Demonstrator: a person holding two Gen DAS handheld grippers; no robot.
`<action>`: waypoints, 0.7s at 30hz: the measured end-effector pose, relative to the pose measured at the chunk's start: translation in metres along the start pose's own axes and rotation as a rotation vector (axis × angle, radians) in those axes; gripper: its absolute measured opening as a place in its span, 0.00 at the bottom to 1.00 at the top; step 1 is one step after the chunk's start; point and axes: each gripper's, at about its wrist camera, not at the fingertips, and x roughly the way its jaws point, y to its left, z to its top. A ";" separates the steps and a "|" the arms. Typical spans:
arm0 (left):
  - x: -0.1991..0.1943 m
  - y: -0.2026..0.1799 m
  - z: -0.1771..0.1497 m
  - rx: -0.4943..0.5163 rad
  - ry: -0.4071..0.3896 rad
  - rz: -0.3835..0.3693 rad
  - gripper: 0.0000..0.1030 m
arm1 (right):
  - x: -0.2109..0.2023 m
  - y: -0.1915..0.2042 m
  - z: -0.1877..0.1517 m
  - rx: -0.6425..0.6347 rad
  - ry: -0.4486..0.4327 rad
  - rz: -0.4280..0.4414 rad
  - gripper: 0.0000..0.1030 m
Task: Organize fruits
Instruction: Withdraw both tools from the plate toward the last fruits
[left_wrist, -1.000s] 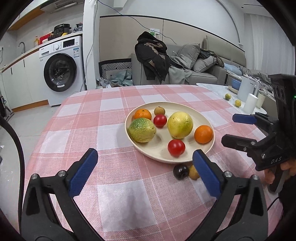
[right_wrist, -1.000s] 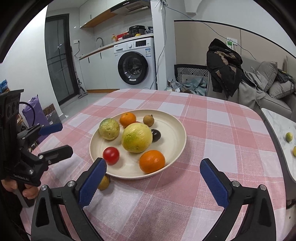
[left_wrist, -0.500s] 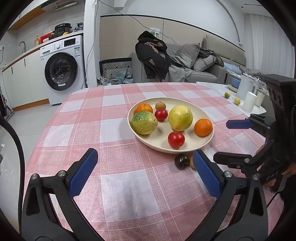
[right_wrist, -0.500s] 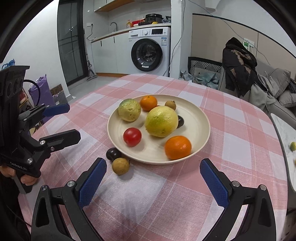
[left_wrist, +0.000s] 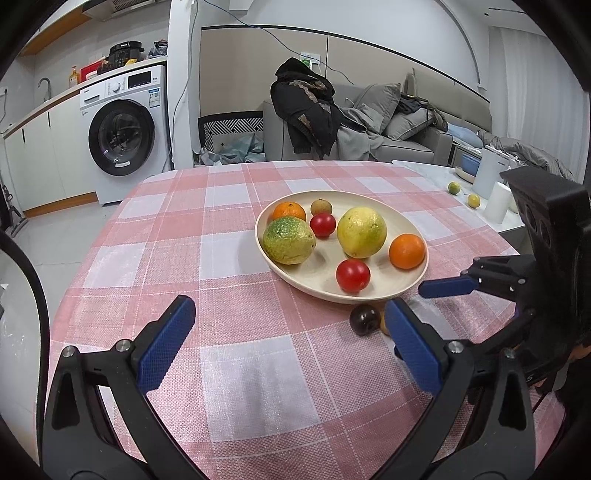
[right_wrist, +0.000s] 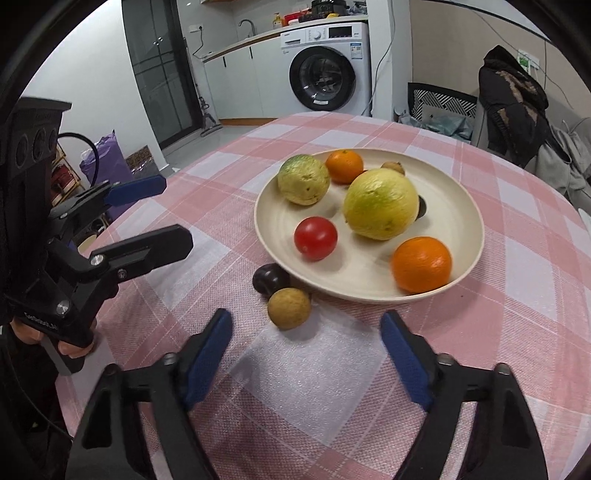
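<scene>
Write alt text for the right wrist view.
The open right gripper hovers before a small tan round fruit and a dark plum lying on the pink checked tablecloth, beside a cream plate of fruit. The open left gripper waits alongside.

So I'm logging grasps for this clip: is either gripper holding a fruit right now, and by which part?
Nothing is held. The left gripper and the right gripper are both open, with only tablecloth between their fingers.
</scene>
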 end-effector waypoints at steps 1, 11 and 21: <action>0.000 0.000 0.000 0.000 0.000 0.000 0.99 | 0.002 0.002 -0.001 -0.008 0.008 0.003 0.74; 0.004 -0.002 0.000 0.008 0.012 -0.001 0.99 | 0.013 0.009 0.003 -0.032 0.031 0.029 0.54; 0.006 -0.002 0.001 0.010 0.019 -0.002 0.99 | 0.018 0.012 0.007 -0.055 0.034 0.026 0.34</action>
